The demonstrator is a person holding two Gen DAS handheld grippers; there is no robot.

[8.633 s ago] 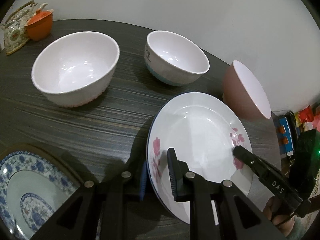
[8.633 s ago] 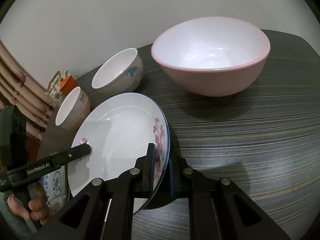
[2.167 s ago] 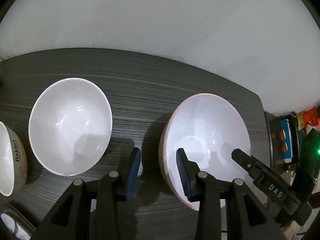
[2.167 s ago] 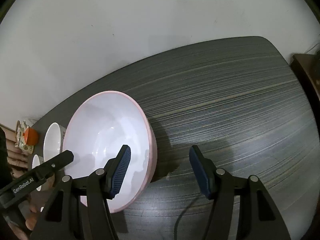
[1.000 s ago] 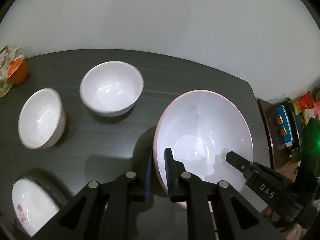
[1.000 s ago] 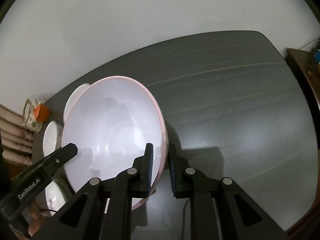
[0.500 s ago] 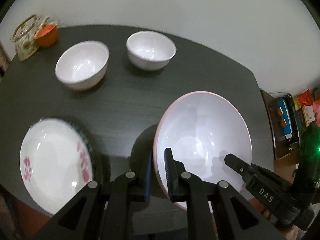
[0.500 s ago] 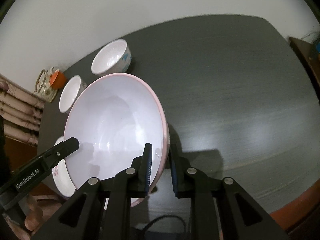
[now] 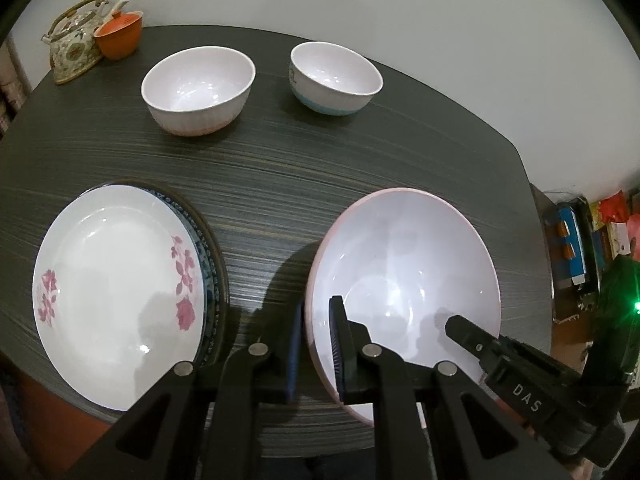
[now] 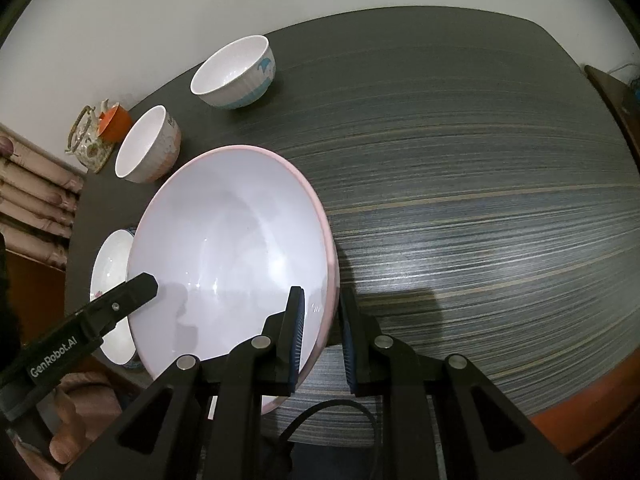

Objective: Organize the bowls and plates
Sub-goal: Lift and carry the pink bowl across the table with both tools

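Both grippers hold one large pink bowl [image 9: 404,264] by opposite rims, above the dark table. My left gripper [image 9: 316,340] is shut on its left rim; my right gripper [image 10: 322,334] is shut on its right rim, and the bowl [image 10: 228,256] fills the right wrist view's left half. A white plate with pink flowers [image 9: 112,284] lies stacked on a blue-patterned plate [image 9: 208,248] at the left. Two small bowls stand at the back: one with a pinkish base [image 9: 198,88] and one with a blue base [image 9: 334,78].
A patterned teapot [image 9: 74,40] and an orange cup [image 9: 120,38] stand at the table's far left corner. The dark wood-grain table [image 10: 480,184] stretches right of the big bowl. A white wall runs behind. Shelves with coloured boxes [image 9: 576,248] lie off the right edge.
Both grippers closed on the pink bowl's rims, lifted it and carried it toward the near table edge. The flowered plate now lies on the blue-patterned plate at the left.
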